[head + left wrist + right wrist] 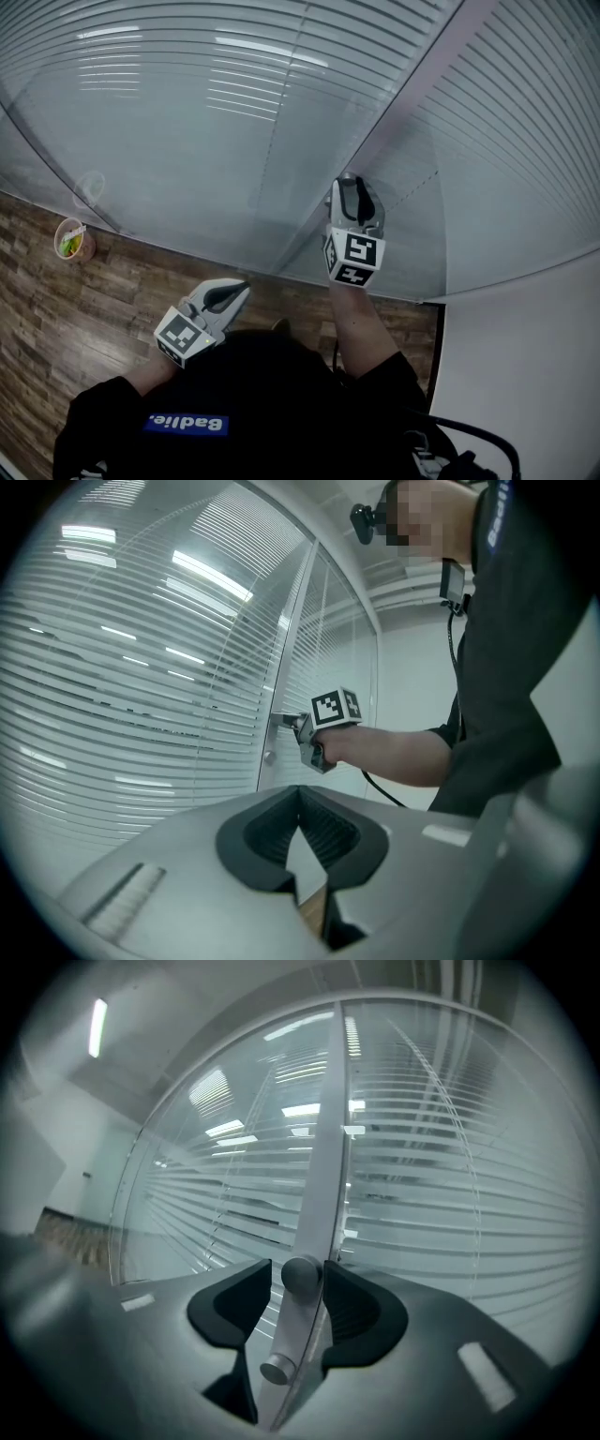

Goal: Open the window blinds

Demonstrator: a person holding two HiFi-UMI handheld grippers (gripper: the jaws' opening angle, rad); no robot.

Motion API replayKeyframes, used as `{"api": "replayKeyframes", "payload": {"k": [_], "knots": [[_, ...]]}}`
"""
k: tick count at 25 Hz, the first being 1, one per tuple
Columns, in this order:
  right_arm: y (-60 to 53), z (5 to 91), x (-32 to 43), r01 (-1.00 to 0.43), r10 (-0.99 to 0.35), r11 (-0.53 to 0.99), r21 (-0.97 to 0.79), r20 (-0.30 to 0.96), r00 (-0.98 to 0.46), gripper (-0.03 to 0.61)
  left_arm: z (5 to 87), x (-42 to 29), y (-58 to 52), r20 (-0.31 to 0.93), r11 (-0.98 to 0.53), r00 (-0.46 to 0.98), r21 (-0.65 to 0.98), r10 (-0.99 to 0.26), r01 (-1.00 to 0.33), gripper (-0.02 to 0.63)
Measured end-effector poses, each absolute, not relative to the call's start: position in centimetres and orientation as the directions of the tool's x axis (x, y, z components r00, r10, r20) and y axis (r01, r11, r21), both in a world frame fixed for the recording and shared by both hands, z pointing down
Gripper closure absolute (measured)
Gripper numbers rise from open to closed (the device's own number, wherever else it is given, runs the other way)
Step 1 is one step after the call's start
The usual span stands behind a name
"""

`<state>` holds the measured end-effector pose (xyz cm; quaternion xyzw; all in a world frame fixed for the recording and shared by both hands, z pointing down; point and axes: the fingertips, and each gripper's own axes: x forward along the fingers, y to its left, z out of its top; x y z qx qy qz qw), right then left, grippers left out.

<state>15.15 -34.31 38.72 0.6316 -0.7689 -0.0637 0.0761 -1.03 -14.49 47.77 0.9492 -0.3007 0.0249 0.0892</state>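
Observation:
White slatted blinds [187, 112] hang behind glass panes on both sides of a grey upright frame [412, 94]. My right gripper [352, 183] is raised level against that frame. In the right gripper view its jaws [296, 1283] stand around a small dark round knob [301, 1276] on the frame [323, 1166]; a thin gap shows at the left pad, so they are open. From the left gripper view the right gripper [286, 722] meets the frame at knob height. My left gripper [242, 289] hangs lower, away from the glass, shut [300, 794] on nothing.
A second, silver knob [277, 1368] sits on the frame just below the dark one. A small cup [72, 238] stands on the wood floor [84, 309] by the glass at the left. A white wall [525, 375] closes the right side.

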Motion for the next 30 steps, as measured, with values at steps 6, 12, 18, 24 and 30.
{"api": "replayKeyframes", "payload": {"k": [6, 12, 18, 24, 30], "knots": [[-33.7, 39.8, 14.4, -0.753, -0.981, 0.184, 0.632, 0.069, -0.182, 0.383, 48.3, -1.2, -14.3, 0.098, -0.801, 0.817, 0.163, -0.568, -0.577, 0.614], [-33.9, 39.9, 14.7, -0.350, -0.989, 0.105, 0.931, 0.060, -0.136, 0.383, 48.7, -0.9, -14.1, 0.102, -0.803, 0.820, 0.166, -0.563, -0.572, 0.614], [-33.8, 40.4, 14.3, -0.118, -0.988, 0.090, 0.989, 0.073, -0.137, 0.396, 49.0, -1.2, -13.9, 0.097, -0.795, 0.814, 0.178, -0.572, -0.580, 0.614], [-33.8, 40.4, 14.1, -0.048, -0.988, 0.091, 0.995, 0.083, -0.132, 0.429, 48.9, -1.3, -13.9, 0.093, -0.791, 0.810, 0.177, -0.579, -0.586, 0.614], [-33.9, 40.5, 14.2, -0.062, -0.988, 0.093, 0.994, 0.085, -0.131, 0.451, 48.8, -1.1, -14.0, 0.093, -0.791, 0.810, 0.178, -0.579, -0.586, 0.614]]}}
